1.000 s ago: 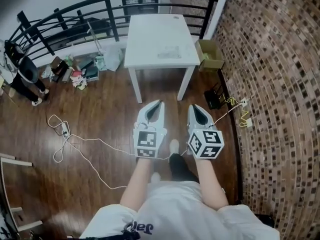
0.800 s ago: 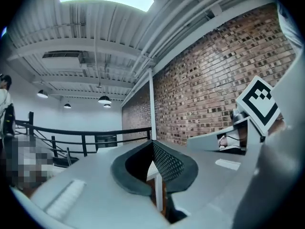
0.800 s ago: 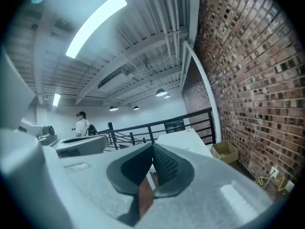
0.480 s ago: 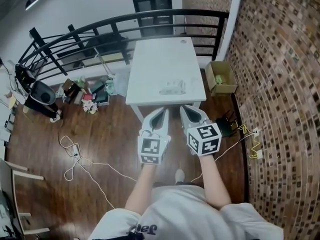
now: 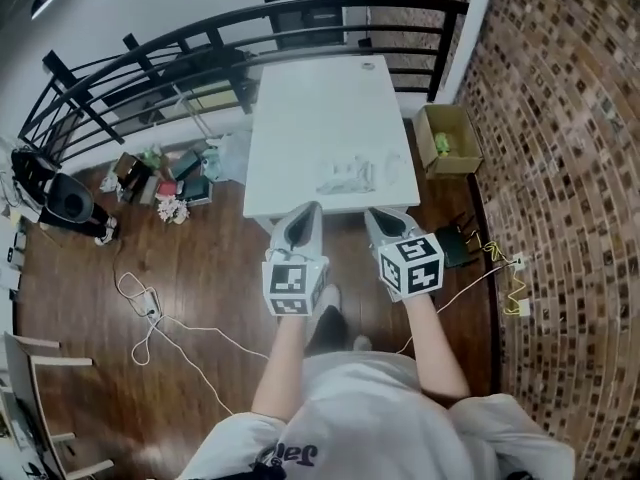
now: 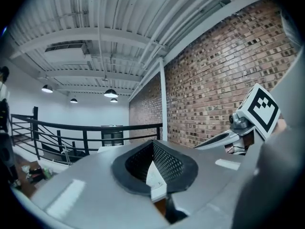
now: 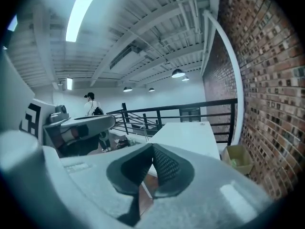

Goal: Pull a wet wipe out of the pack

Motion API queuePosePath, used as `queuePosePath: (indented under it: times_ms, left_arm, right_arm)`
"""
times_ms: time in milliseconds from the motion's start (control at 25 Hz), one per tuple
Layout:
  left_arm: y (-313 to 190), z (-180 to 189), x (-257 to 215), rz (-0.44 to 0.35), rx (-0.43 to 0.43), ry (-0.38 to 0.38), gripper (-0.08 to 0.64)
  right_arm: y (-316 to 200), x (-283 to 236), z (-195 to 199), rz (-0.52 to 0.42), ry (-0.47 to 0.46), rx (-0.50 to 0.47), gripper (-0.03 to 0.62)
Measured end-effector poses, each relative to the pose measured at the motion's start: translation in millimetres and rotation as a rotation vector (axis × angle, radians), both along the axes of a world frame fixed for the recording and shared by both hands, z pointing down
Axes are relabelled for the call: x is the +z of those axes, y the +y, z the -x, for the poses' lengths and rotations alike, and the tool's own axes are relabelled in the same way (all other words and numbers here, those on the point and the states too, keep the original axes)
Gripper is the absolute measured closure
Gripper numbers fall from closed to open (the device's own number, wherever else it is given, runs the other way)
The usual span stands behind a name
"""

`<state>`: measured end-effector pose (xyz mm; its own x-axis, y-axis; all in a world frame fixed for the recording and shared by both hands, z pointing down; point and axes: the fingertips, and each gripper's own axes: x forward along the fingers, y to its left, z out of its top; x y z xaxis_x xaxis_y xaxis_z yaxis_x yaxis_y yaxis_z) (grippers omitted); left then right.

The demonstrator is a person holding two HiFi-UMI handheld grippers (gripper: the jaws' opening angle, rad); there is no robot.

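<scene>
A white table [image 5: 300,108] was recorded in the upper centre of the head view, with a black railing [image 5: 150,58] behind it. A cardboard box [image 5: 447,140] was noted on the floor at its right. The left gripper [image 5: 310,209] and right gripper [image 5: 374,216] were held side by side at the table's near edge, each with jaws pressed together and empty. The wet wipe pack [image 5: 345,176] lay on the table's near half, above the grippers in the frame and apart from both.

White desk [image 5: 300,108], pale wet wipe pack [image 5: 345,176]; dark brown plank floor [image 5: 190,258]; red-brown brick-patterned wall [image 5: 570,168] right; black railing [image 5: 150,53] far; tan box [image 5: 447,140].
</scene>
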<state>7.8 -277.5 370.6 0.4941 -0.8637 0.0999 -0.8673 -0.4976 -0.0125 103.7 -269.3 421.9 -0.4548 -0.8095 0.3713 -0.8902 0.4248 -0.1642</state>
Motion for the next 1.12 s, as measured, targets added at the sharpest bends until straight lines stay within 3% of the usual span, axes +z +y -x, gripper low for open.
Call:
queuePosePath:
  times_ms: [360,600,760,1120]
  left_arm:
    - [-138.7,15.5,-47.8,-0.092,0.067,0.041,0.545]
    - [-171.1,4.3,-15.6,-0.017,0.18,0.081,0.545]
    - [-181.2,-14.8,12.0,0.021,0.237,0.045,0.545]
    - [-190.9,-20.9,90.8,0.154,0.224,0.018,0.545]
  right_arm:
    - [-130.2,-74.2,27.2,-0.169,0.065,-0.027,0.601]
    - [-145.0,-60.4,46.6,-0.225,-0.002,-0.109,0.601]
    - [-157.3,-38.2,33.3,-0.198,-0.008,-0.176,0.601]
    - [-185.6,43.5,-39.4,0.004,0.083,-0.188,0.601]
